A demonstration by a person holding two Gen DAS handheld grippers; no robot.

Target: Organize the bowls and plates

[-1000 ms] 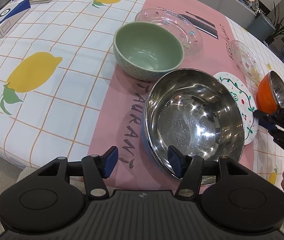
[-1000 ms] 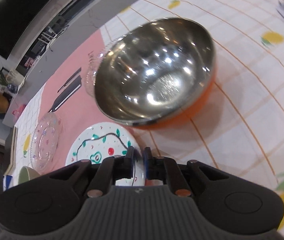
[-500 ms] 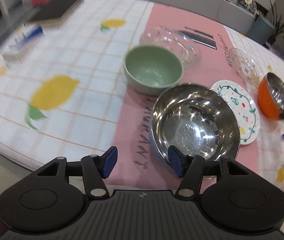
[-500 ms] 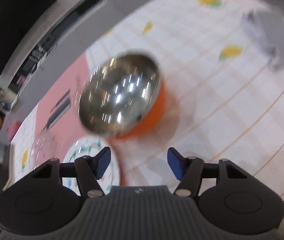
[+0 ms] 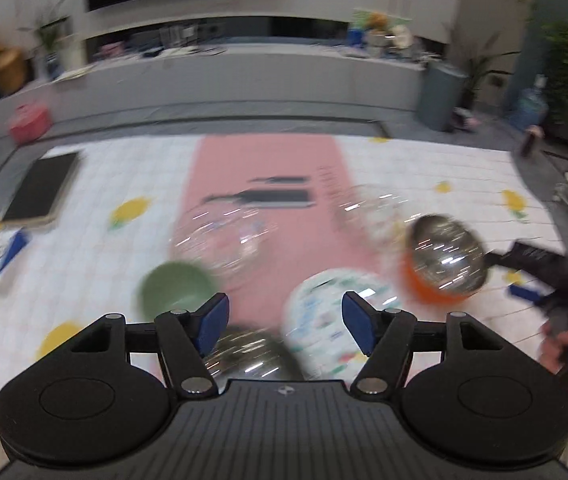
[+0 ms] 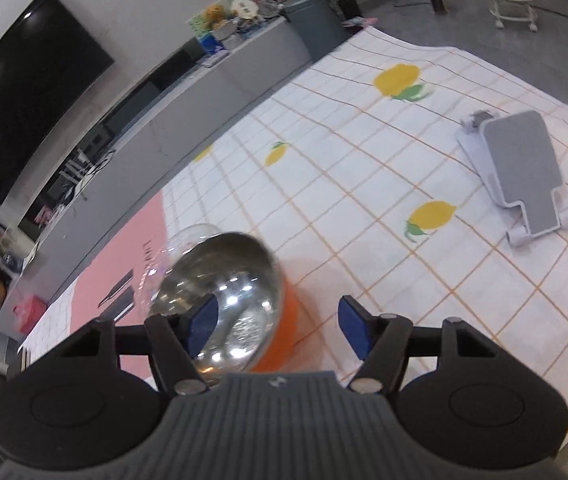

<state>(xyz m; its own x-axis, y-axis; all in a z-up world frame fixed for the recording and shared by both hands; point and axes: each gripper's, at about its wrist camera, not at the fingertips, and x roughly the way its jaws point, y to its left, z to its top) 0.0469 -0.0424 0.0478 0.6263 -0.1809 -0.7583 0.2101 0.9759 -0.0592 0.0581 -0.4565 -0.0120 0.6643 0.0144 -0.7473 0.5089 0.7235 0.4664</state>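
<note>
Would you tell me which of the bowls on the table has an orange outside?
The steel-lined bowl next to the right gripper, at the table's right side, has an orange shell; the green bowl is green throughout, and the nearest steel bowl shows no orange.

Dishes crowd the pink middle strip of the desk (image 5: 155, 184): a green bowl (image 5: 175, 294), clear glass plates (image 5: 219, 236), a patterned plate (image 5: 324, 312) and an orange bowl (image 6: 243, 316), set close together. To the right, checked cloth lies open up to a grey stand (image 6: 524, 176) near the far edge.
</note>
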